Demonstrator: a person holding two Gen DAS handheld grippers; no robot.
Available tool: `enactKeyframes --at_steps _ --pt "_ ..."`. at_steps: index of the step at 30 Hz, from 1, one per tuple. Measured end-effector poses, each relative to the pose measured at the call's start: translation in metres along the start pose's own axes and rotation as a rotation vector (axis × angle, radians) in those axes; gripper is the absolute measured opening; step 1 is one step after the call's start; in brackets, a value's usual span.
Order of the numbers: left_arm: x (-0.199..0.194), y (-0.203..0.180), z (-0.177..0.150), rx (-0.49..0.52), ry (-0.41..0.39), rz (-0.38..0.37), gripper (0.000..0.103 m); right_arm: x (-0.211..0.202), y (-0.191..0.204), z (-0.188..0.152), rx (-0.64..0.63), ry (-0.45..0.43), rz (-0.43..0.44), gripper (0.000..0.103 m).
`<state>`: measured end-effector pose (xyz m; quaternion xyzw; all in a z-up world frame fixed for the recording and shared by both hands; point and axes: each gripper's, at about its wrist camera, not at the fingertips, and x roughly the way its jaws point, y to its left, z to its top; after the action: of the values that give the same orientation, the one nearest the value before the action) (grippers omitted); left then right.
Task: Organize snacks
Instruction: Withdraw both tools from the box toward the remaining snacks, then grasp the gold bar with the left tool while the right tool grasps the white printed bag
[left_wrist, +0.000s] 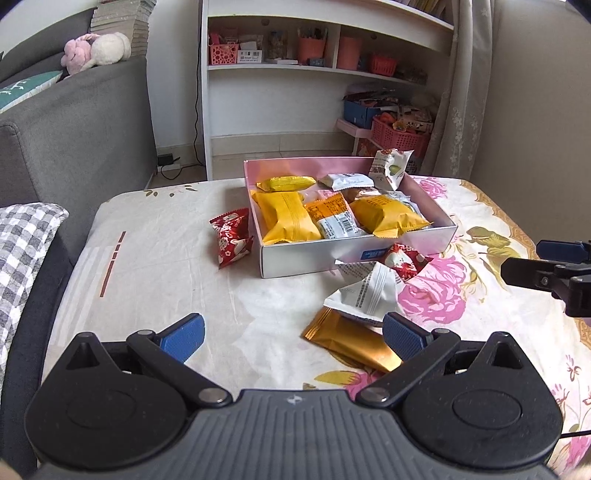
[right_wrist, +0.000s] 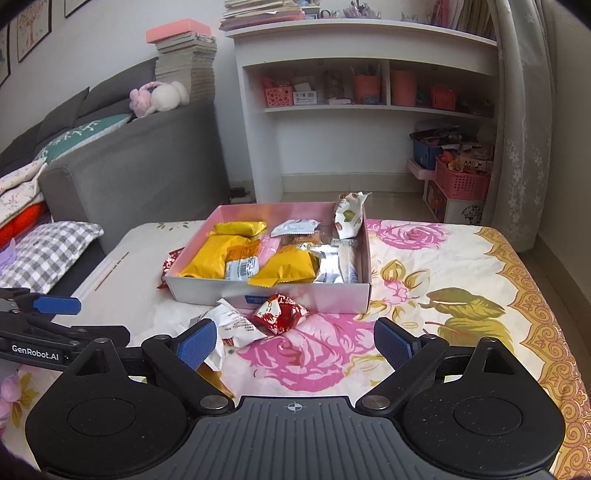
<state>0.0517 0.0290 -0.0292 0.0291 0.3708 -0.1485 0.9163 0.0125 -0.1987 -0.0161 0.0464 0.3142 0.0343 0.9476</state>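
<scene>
Snacks mostly boxed: the pink box (left_wrist: 354, 258) sits mid-surface (left_wrist: 155, 280) at 12 o'clock from both tools, holding yellow packs (left_wrist: 286, 216), a white pack, silver ones and a green-print pack propped on its far right wall. Four left outside, I'd say: gold sachet (left_wrist: 347, 341) and white pack (left_wrist: 365, 291) just ahead of the left tool (left_wrist: 293, 338), red pack (right_wrist: 279, 313) touching the box's near wall, another red pack (left_wrist: 232, 237) at the box's 9 o'clock. Left tool released, nothing held. Right tool (right_wrist: 295, 345) released too, red pack at its 12.
</scene>
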Motion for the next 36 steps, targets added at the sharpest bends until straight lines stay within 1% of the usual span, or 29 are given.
enactKeyframes --at_steps 6,11,17,23,26,30,33,36 --pt "0.000 0.010 -0.008 -0.003 -0.008 0.006 0.103 0.004 0.001 -0.005 0.003 0.001 0.005 0.094" --pt "0.002 0.016 -0.015 0.003 -0.011 0.009 0.103 0.006 0.008 -0.010 -0.025 -0.011 0.012 0.094" --pt "0.011 0.019 -0.019 0.019 -0.008 0.022 0.103 0.015 0.019 -0.017 -0.057 -0.003 0.023 0.094" --pt "0.024 0.012 -0.022 0.056 0.016 -0.002 0.103 0.030 0.030 -0.018 -0.087 0.022 0.040 0.094" --pt "0.031 0.003 -0.024 0.062 0.038 -0.021 0.103 0.037 0.028 -0.014 -0.064 0.039 0.054 0.094" --pt "0.042 -0.009 -0.020 0.025 0.065 -0.033 0.103 0.049 0.021 -0.006 -0.009 0.060 0.061 0.094" --pt "0.052 -0.020 -0.016 -0.028 0.079 -0.038 0.103 0.055 0.016 -0.001 0.007 0.068 0.053 0.094" --pt "0.063 -0.032 -0.017 -0.053 0.112 -0.038 0.103 0.061 0.010 -0.001 0.021 0.092 0.048 0.094"
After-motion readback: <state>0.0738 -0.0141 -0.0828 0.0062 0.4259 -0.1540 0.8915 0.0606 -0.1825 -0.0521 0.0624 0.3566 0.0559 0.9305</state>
